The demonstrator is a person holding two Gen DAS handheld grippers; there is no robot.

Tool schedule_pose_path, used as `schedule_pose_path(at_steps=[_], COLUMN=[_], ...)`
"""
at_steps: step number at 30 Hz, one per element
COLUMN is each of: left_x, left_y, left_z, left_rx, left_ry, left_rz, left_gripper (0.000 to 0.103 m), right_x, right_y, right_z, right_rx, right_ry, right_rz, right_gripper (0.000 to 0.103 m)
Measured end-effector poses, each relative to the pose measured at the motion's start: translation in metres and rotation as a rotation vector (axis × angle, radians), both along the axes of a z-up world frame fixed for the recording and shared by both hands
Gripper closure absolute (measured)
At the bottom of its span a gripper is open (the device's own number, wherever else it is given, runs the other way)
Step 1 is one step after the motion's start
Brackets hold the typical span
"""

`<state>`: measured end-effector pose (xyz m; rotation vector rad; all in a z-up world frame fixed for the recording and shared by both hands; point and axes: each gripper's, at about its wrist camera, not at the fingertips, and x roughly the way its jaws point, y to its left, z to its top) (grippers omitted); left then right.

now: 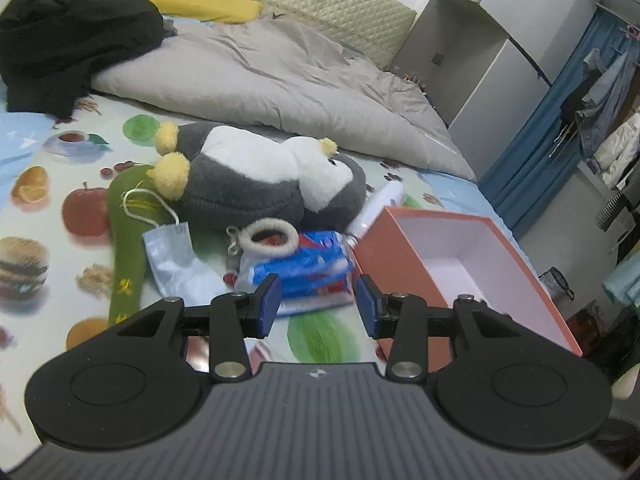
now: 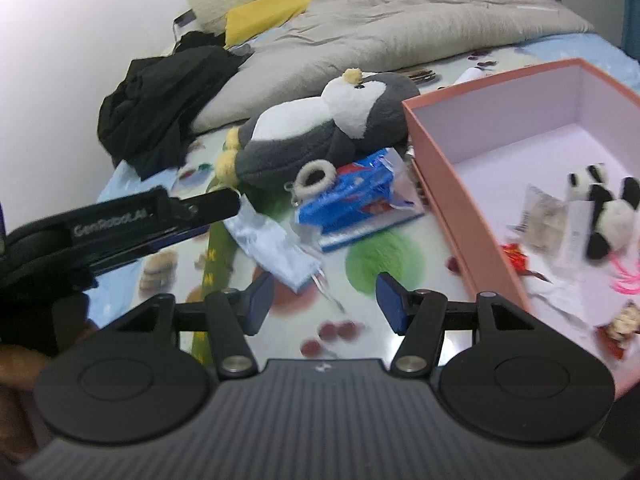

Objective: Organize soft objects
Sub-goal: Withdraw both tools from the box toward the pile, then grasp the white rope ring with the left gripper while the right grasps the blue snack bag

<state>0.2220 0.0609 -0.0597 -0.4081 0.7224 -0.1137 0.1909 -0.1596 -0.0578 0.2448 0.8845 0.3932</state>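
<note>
fruit-print bed sheet [image 1: 84, 208] underneath, grey duvet [image 1: 280, 76] behind. left tool [image 1: 318, 302] wide open, empty, blue tissue pack [image 1: 304, 268] just ahead, penguin plush [image 1: 260, 178] beyond, orange box [image 1: 404, 264] right. right tool [image 2: 324, 300] wide open, empty; face mask [image 2: 276, 248] ahead-left; panda plush [image 2: 608, 212] inside box, ahead-right.

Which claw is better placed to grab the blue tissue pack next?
Probably the left claw: it is open, with the blue tissue pack just beyond its fingertips. The right claw, also open, hangs farther back, nearer the pink box.
</note>
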Motion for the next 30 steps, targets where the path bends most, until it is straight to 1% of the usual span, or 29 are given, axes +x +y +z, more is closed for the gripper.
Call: schedule_pose_path(at_steps=[3,6,8,11,14,17,20,23,26,28,30], left_x=[0.03,0.059,0.078,0.102,0.126,0.149,0.164,0.177,0.187,0.193,0.196], left_y=[0.011,0.021,0.026,0.028,0.029,0.029,0.031,0.029,0.028,0.026,0.022], left_z=[-0.01,-0.02,-0.029,-0.042,-0.056,-0.07,-0.081,-0.092,-0.105,-0.113,-0.117], left_rx=[-0.016,-0.042,-0.054,-0.08,-0.106,-0.101,-0.142,-0.125,-0.142,-0.138,-0.128], left_ry=[0.016,0.028,0.043,0.069,0.106,0.155,0.191,0.216,0.25,0.271,0.273], left_rz=[-0.018,-0.075,-0.093,-0.126,-0.134,-0.144,-0.183,-0.189,-0.179,-0.169,-0.162], left_gripper=[0.056,0.056,0.056,0.056,0.056,0.056,0.057,0.057,0.056,0.057,0.057], right_x=[0.021,0.043,0.057,0.075,0.095,0.111,0.122,0.131,0.137,0.14,0.144], right_y=[0.014,0.023,0.03,0.039,0.043,0.048,0.05,0.051,0.053,0.053,0.054], right_z=[-0.011,-0.023,-0.03,-0.039,-0.051,-0.061,-0.07,-0.077,-0.085,-0.09,-0.094], right_rx=[0.008,0.011,0.022,0.022,0.021,0.008,0.003,0.011,0.007,0.017,0.023], right_ry=[0.016,0.04,0.059,0.062,0.074,0.082,0.09,0.098,0.109,0.126,0.136], right_rz=[-0.011,-0.019,-0.012,-0.015,-0.05,-0.058,-0.058,-0.059,-0.062,-0.066,-0.068], right_gripper=[0.044,0.044,0.044,0.044,0.045,0.045,0.045,0.045,0.046,0.046,0.047])
